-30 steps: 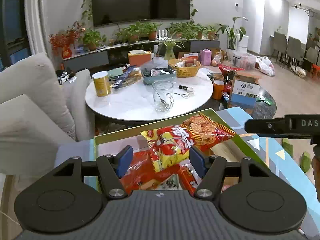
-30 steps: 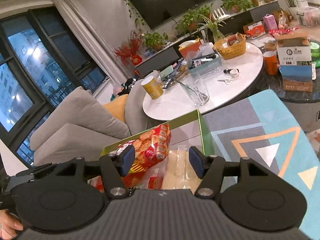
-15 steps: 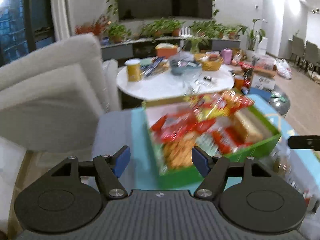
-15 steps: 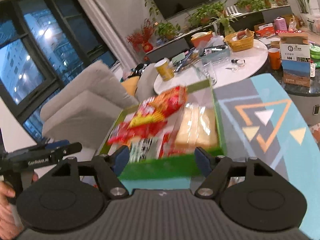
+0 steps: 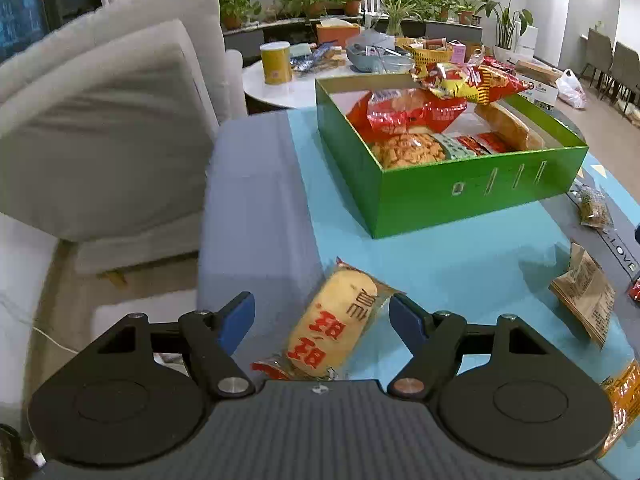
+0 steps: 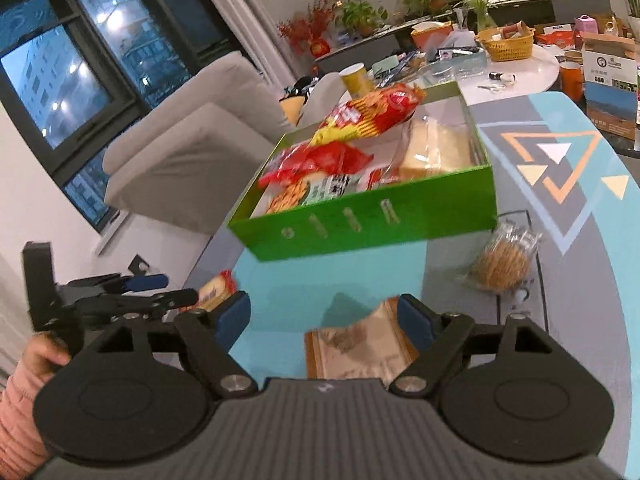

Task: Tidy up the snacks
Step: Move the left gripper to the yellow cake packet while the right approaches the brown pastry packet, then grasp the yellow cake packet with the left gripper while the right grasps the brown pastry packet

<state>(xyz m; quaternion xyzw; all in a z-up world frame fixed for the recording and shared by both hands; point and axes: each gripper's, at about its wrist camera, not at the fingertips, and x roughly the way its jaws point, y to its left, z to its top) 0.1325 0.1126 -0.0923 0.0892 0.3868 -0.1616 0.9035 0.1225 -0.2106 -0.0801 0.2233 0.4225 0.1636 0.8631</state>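
Note:
A green box (image 5: 460,190) on the blue patterned table holds several red and yellow snack bags and a loaf-like packet. Nearer the front edge lies a yellow rice-cracker packet (image 5: 336,332) with red characters. My left gripper (image 5: 322,316) straddles it, jaws opening, pads clear of the wrapper. In the right wrist view the green box (image 6: 360,222) stands ahead and a brown paper packet (image 6: 360,348) lies flat under my right gripper (image 6: 324,314), which is open and not pressing it. The left gripper (image 6: 168,289) shows at far left by the cracker packet (image 6: 214,290).
A clear bag of round biscuits (image 6: 504,260) lies right of the box. The brown packet (image 5: 584,296) and an orange packet (image 5: 624,392) sit on the table's right. A grey sofa (image 5: 112,140) borders the left; a cluttered white round table (image 6: 516,68) stands behind.
Both grippers have drawn back from over the box to the near part of the table and tilted down. The left jaws have widened, now with the cracker packet between them.

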